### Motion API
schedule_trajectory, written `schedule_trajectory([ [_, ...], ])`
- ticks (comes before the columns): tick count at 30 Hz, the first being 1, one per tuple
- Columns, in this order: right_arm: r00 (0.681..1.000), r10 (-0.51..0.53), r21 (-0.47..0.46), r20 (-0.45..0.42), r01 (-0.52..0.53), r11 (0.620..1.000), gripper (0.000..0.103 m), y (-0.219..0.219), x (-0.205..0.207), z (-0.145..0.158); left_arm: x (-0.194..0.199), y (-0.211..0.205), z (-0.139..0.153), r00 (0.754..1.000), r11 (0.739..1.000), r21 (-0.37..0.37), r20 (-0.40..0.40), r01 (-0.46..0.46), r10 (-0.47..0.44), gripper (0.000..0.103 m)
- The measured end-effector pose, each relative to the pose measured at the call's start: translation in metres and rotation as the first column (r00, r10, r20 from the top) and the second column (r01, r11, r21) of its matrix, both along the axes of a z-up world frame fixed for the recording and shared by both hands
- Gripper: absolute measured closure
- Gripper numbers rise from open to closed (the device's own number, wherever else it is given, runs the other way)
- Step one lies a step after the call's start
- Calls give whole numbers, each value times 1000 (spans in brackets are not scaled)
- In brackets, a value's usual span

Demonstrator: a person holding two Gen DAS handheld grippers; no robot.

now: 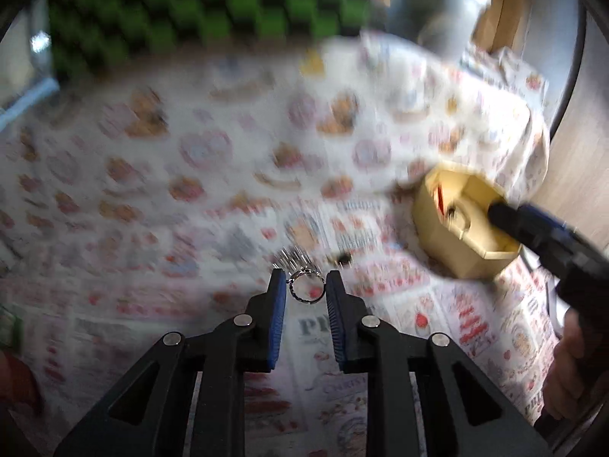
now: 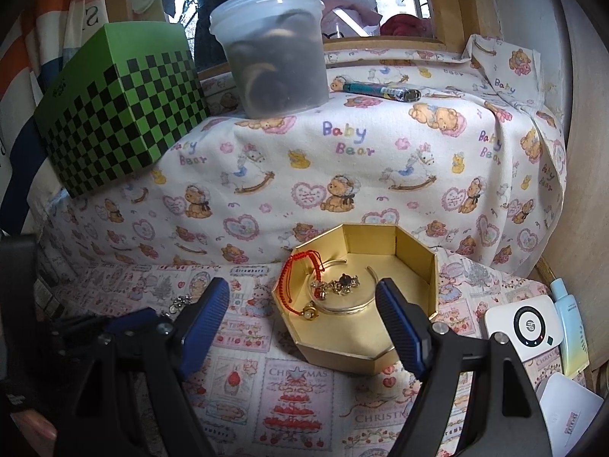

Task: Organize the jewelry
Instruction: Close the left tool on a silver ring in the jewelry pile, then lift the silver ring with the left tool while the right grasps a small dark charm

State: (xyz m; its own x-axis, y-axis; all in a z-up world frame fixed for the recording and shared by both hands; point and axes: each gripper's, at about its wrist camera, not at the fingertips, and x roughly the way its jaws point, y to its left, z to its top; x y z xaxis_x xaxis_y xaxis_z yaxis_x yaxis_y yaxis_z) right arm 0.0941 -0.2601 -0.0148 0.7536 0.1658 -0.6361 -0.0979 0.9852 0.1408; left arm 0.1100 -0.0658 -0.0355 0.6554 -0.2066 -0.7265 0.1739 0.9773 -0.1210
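Note:
My left gripper (image 1: 305,282) is shut on a small silver ring (image 1: 306,286), held between the fingertips above the printed cloth; this view is motion-blurred. The gold octagonal box (image 1: 462,224) is to its right. In the right wrist view the same box (image 2: 335,346) holds a red cord bracelet (image 2: 295,272), a thin bangle (image 2: 344,308) and a dark-stoned piece (image 2: 342,282). My right gripper (image 2: 304,304) is open, its jaws wide apart in front of the box, empty. A silver piece (image 2: 179,302) lies on the cloth at the left, next to the left gripper.
A green checkered box (image 2: 114,118) and a plastic tub (image 2: 274,53) stand on the raised cloth-covered ledge behind, with a lighter (image 2: 384,91). A white device (image 2: 527,327) and a bottle (image 2: 571,327) lie at the right.

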Motion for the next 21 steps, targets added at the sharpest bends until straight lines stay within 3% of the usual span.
schedule_trajectory([
  [4, 999, 33, 6, 14, -33, 999, 27, 9, -10, 11, -13, 20, 28, 996, 998, -65, 87, -27, 33, 83],
  [8, 997, 59, -9, 54, -59, 998, 42, 32, -24, 34, -20, 34, 39, 988, 997, -74, 147, -33, 44, 83],
  [11, 992, 126, 13, -1, -126, 992, 57, 52, -14, 36, -16, 42, 34, 985, 994, -90, 156, -56, 69, 83],
  [14, 986, 144, -35, -85, -148, 988, 67, 77, 8, 22, -16, 47, 21, 961, 989, -84, 240, -120, 137, 83],
  [15, 983, 143, -50, -116, -150, 987, 70, 85, 16, 14, -12, 50, 18, 962, 988, -59, 229, -141, 151, 83],
  [19, 968, 153, -43, -201, -164, 985, 77, 101, 39, -17, -1, 67, 13, 963, 979, -108, 194, -170, 189, 83],
  [21, 965, 142, -61, -223, -159, 985, 82, 106, 47, -31, 3, 72, 10, 959, 979, -86, 199, -187, 201, 83],
])
